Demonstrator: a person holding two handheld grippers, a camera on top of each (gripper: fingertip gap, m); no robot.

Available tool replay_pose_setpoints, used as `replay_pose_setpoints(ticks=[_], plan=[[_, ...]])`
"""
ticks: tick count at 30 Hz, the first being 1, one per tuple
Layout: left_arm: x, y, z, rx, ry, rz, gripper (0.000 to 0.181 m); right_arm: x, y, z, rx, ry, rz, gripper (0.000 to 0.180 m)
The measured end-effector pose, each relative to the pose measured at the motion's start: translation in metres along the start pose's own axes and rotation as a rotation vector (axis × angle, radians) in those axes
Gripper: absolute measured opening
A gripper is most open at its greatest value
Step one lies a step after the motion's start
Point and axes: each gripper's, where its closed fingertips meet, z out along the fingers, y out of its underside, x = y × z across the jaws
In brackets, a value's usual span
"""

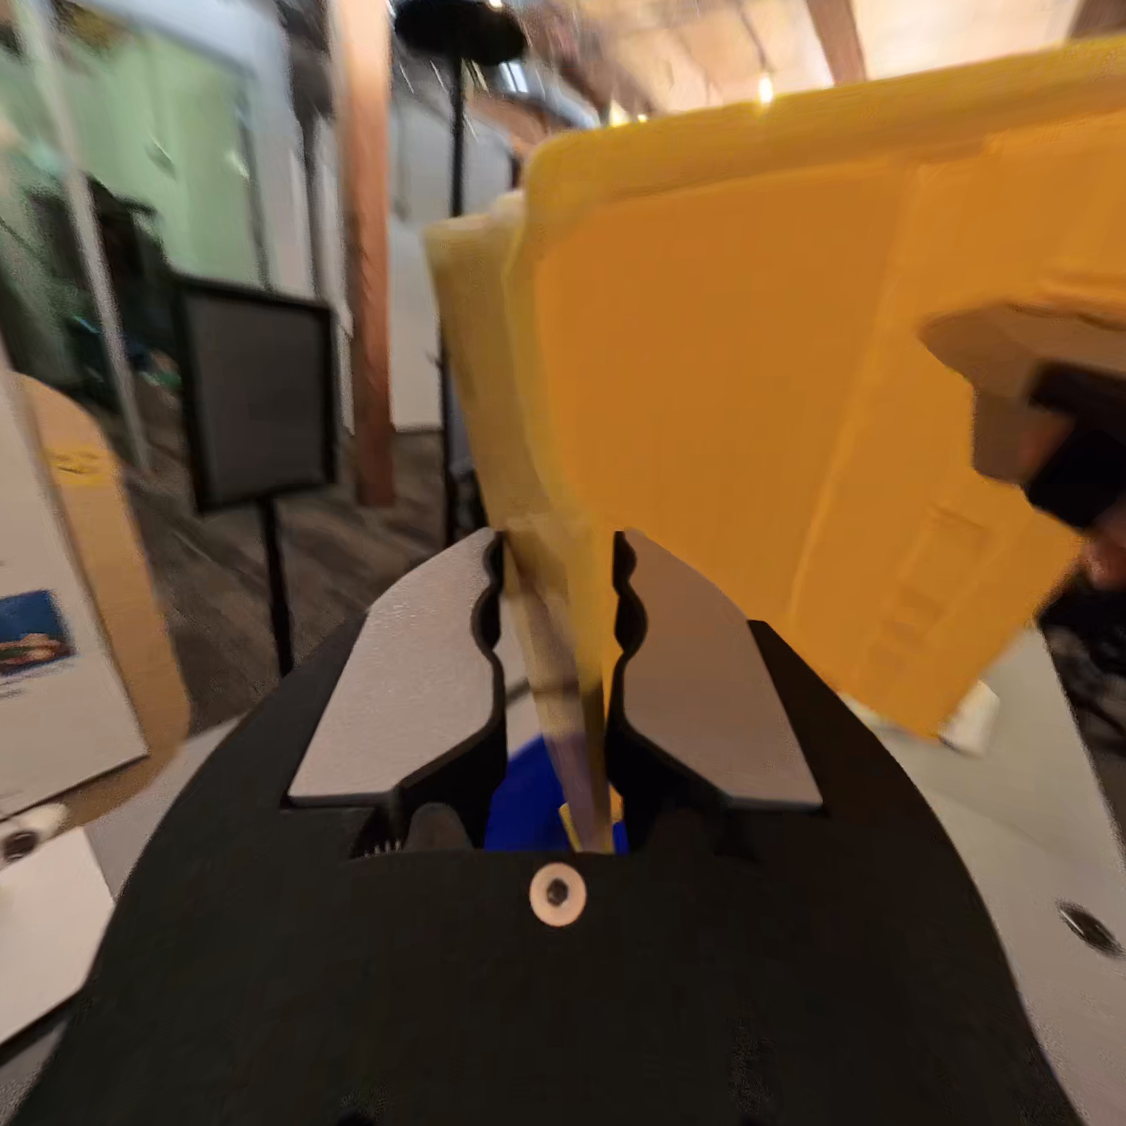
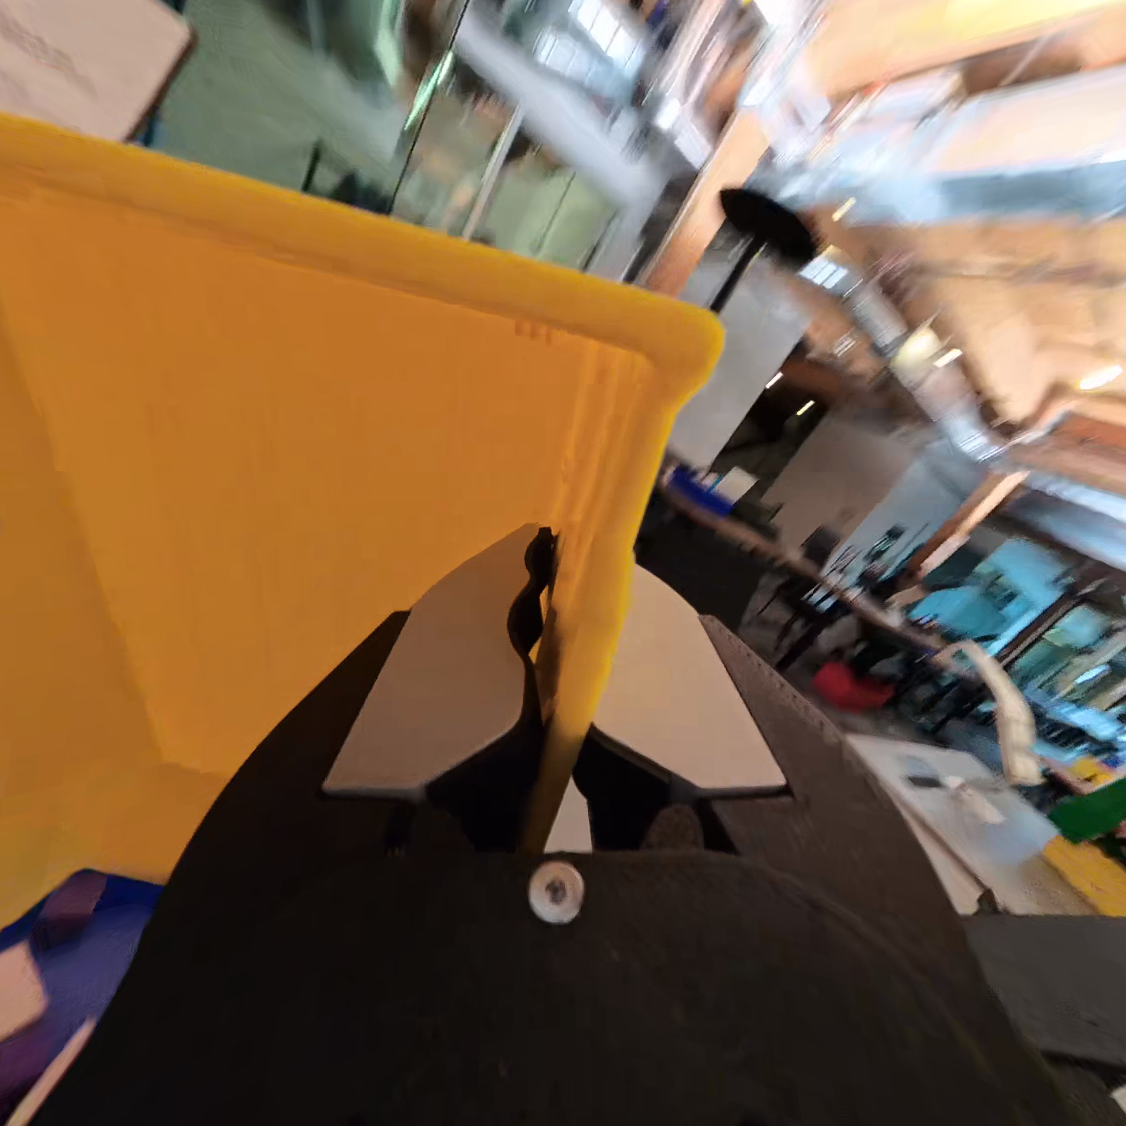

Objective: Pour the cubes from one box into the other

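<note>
A yellow box (image 1: 761,396) is held up in the air and tilted, its underside and wall filling both views (image 2: 274,487). My left gripper (image 1: 560,548) is shut on the box's left side wall. My right gripper (image 2: 585,560) is shut on its right side wall near the corner. The right gripper also shows in the left wrist view (image 1: 1048,439) at the box's far side. Below, a blue box (image 1: 536,798) shows between my left fingers, and in the right wrist view (image 2: 67,950) it holds blurred cubes (image 2: 21,993). The yellow box's inside is hidden.
A white table (image 1: 1023,810) lies under the boxes. A cardboard box (image 1: 73,609) stands at the left. A black sign on a stand (image 1: 262,390) and a wooden post (image 1: 365,274) are behind. Both views are motion-blurred.
</note>
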Motion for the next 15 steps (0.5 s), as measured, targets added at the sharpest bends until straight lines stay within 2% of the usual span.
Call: replay_pose_setpoints(ticks=[1, 3, 6, 9, 11, 15], plan=[[0.013, 0.001, 0.003, -0.072, 0.069, -0.009, 0.045, 0.009, 0.005, 0.015, -0.103, -0.063, 0.007, 0.003], [0.029, -0.007, -0.001, -0.13, 0.142, -0.054, 0.08, 0.03, 0.029, 0.035, -0.36, -0.127, -0.028, 0.003], [0.027, -0.002, -0.022, -0.195, 0.144, -0.039, 0.08, 0.057, 0.067, 0.045, -0.543, -0.201, -0.109, 0.004], [-0.004, 0.062, -0.04, -0.476, 0.036, 0.016, 0.08, 0.089, 0.118, 0.039, -0.746, -0.2, -0.193, 0.004], [-0.025, 0.102, -0.044, -0.568, -0.023, 0.0, 0.084, 0.104, 0.15, 0.032, -0.858, -0.216, -0.226, 0.005], [-0.033, 0.176, -0.061, -0.77, -0.015, -0.134, 0.084, 0.112, 0.215, 0.016, -1.084, -0.278, -0.28, 0.004]])
